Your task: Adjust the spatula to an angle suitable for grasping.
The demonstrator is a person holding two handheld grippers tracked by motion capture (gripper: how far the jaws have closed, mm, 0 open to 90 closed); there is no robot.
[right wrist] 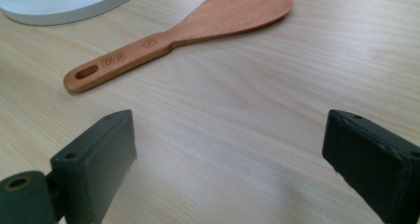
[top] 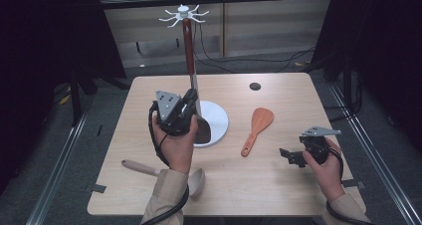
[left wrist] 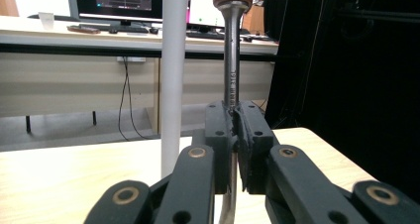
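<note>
Our left gripper (left wrist: 233, 135) pinches the ladle (left wrist: 231, 60) upright beside the rack pole (left wrist: 174, 75); our right gripper (right wrist: 228, 154) rests spread. The thin shank could twist and miss its hook.

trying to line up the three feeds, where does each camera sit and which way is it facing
High view: above the person's side, looking forward and down on the table; both forearms, left gripper and right gripper show.
Left gripper view: rides the left gripper, looking along jaws shut on the ladle beside the white pole.
Right gripper view: rides the right gripper, looking down between open jaws at the wooden spatula.
Shared: spatula in high and right gripper views.
</note>
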